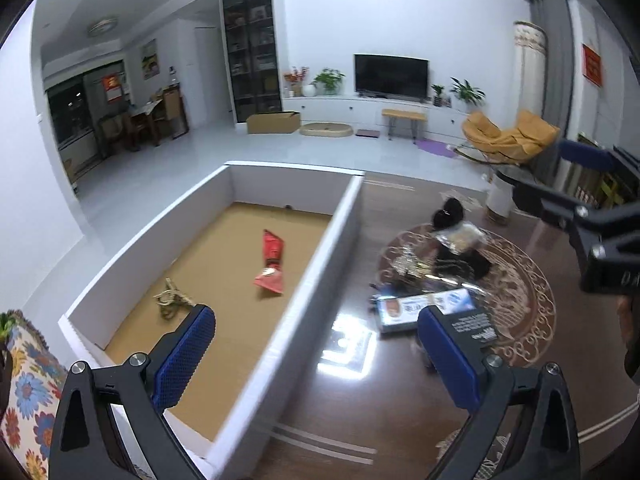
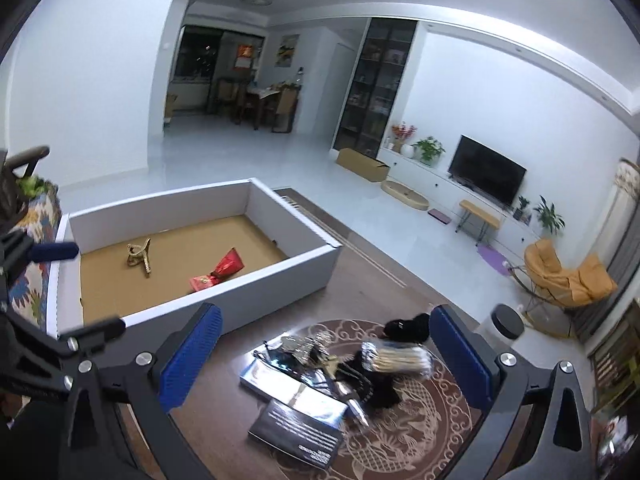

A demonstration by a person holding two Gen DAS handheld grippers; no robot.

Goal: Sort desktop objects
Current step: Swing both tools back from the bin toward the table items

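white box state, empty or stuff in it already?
Not empty. The white box holds a red packet and a gold chain-like item on its cardboard floor.

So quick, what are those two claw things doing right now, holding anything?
Left gripper: open, jaws wide, holding nothing.
Right gripper: open, jaws wide, holding nothing.

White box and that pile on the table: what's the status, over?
Both tools open, empty: left tool, right tool. White box holds red packet and gold clip. Pile still unsorted on table. Nothing in the way.
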